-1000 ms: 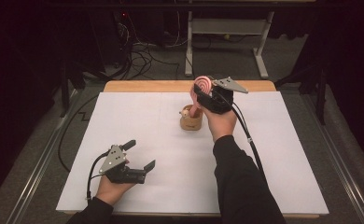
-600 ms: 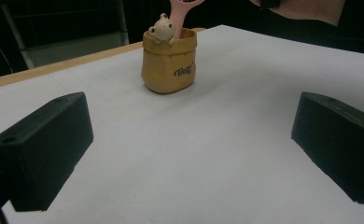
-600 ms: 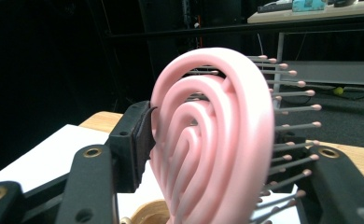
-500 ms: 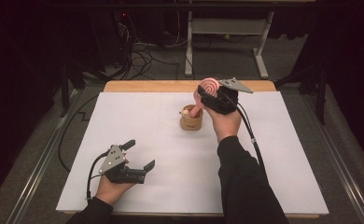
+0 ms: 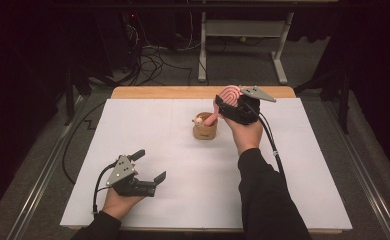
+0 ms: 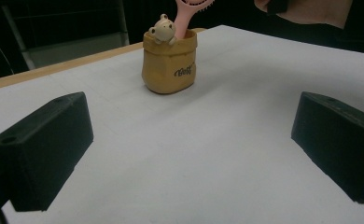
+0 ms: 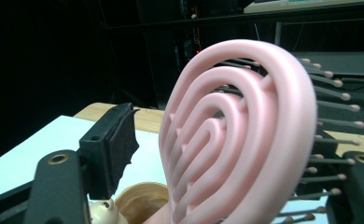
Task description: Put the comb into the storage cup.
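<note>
A pink hairbrush (image 5: 229,93) stands handle-down in a small tan bag-shaped holder (image 5: 204,131) with a bear figure on its rim, at the middle back of the white table. My right gripper (image 5: 231,102) is at the brush head. Its jaws have just been opening. In the right gripper view the brush head (image 7: 236,135) sits between them, with a gap to the left pad (image 7: 119,140). My left gripper (image 5: 150,166) rests open on the table at the front left, empty. It faces the holder (image 6: 170,63), with the brush (image 6: 189,9) rising out of it.
The white table sheet (image 5: 308,165) ends in a wooden edge (image 5: 158,92) at the back. Beyond it lie floor cables (image 5: 153,60) and a metal stand (image 5: 243,30). The right gripper's cable (image 5: 270,140) trails over the forearm.
The right gripper and the brush head have drifted slightly to the right, with the brush handle staying in the holder. The left gripper has not moved.
</note>
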Demonstrator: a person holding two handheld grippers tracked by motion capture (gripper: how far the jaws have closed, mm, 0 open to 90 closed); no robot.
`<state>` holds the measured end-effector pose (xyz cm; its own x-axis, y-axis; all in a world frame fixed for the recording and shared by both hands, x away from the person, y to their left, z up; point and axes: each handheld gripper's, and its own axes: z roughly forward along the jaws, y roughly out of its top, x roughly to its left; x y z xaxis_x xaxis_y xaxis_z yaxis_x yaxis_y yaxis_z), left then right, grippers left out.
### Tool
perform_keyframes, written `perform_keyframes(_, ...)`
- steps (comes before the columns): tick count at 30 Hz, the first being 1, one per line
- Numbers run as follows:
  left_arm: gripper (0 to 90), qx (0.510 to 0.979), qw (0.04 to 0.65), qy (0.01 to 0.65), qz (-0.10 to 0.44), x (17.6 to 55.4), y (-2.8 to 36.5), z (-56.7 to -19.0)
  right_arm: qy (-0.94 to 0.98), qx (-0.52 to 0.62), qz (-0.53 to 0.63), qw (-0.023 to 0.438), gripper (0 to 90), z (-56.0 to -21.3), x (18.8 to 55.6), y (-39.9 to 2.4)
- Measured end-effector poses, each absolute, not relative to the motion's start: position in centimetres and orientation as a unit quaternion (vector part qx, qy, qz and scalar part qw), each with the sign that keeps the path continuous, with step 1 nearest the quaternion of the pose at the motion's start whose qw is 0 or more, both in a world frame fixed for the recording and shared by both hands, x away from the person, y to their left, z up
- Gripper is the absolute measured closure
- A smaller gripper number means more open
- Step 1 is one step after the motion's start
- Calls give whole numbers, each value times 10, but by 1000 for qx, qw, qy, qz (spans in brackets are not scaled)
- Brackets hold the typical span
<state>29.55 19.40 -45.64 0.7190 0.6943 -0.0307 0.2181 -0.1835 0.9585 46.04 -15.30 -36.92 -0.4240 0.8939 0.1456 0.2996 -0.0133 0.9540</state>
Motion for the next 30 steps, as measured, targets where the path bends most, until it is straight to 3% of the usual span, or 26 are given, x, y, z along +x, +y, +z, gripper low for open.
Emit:
perform_keyframes(9, 0, 739, 560, 308, 214, 295, 195, -456, 653, 462, 539, 263, 157, -371, 462, -159)
perform_keyframes(30, 0, 739, 559, 308, 212, 296, 195, -456, 666, 457, 530, 260, 26, -376, 463, -163)
